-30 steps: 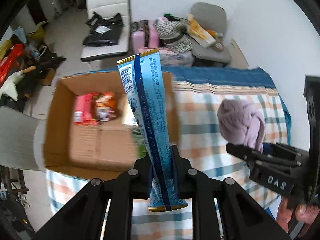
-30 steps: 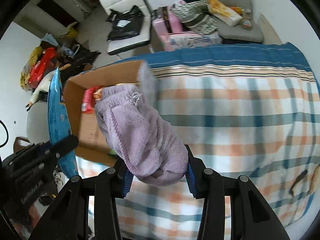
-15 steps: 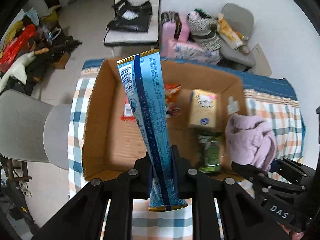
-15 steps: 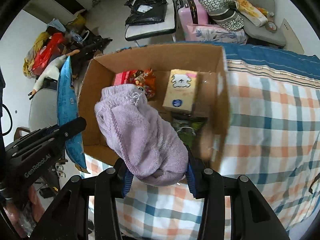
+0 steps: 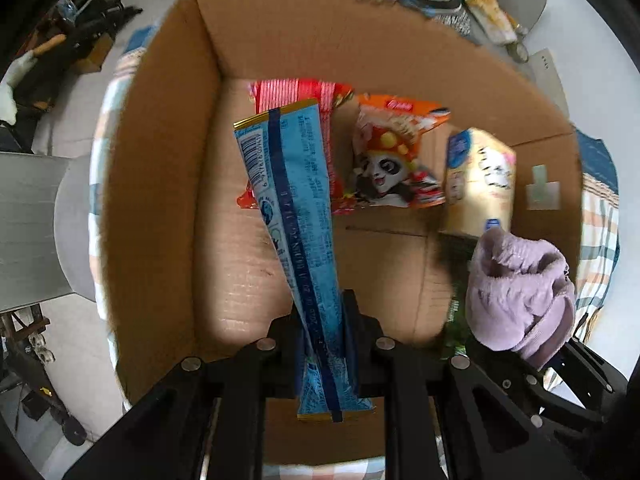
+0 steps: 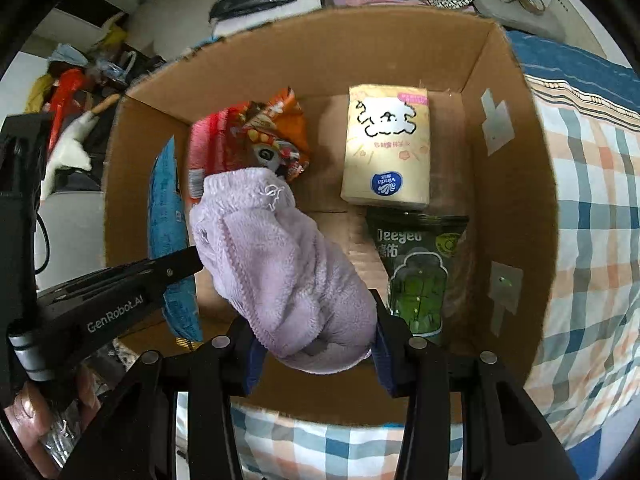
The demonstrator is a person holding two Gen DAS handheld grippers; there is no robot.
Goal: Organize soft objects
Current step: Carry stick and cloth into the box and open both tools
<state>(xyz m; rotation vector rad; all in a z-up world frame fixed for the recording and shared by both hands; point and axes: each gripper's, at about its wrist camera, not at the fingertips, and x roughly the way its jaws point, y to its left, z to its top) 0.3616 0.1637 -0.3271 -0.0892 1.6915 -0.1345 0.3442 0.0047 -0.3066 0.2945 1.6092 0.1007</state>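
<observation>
Black fingers of my left gripper [image 5: 323,322] are clamped on a long, flat blue foil snack packet [image 5: 294,236], which stands up between them above the open brown cardboard box [image 5: 160,184]. My right gripper [image 6: 316,344] is closed around a rolled lilac fleece cloth [image 6: 280,268], also held over the box; from the left wrist view that cloth [image 5: 520,292] hangs at the box's right side. Below, on the cardboard floor, I see a dark green pouch with a bottle picture [image 6: 418,268] nearest me on the right. Beyond it lies a cream soft tissue pack [image 6: 386,144], touching the pouch's top edge. Left of that sit an orange panda-print snack bag [image 5: 396,156] and a red striped packet [image 5: 296,96], overlapping. The box rests on a checked bedspread [image 6: 592,184].
</observation>
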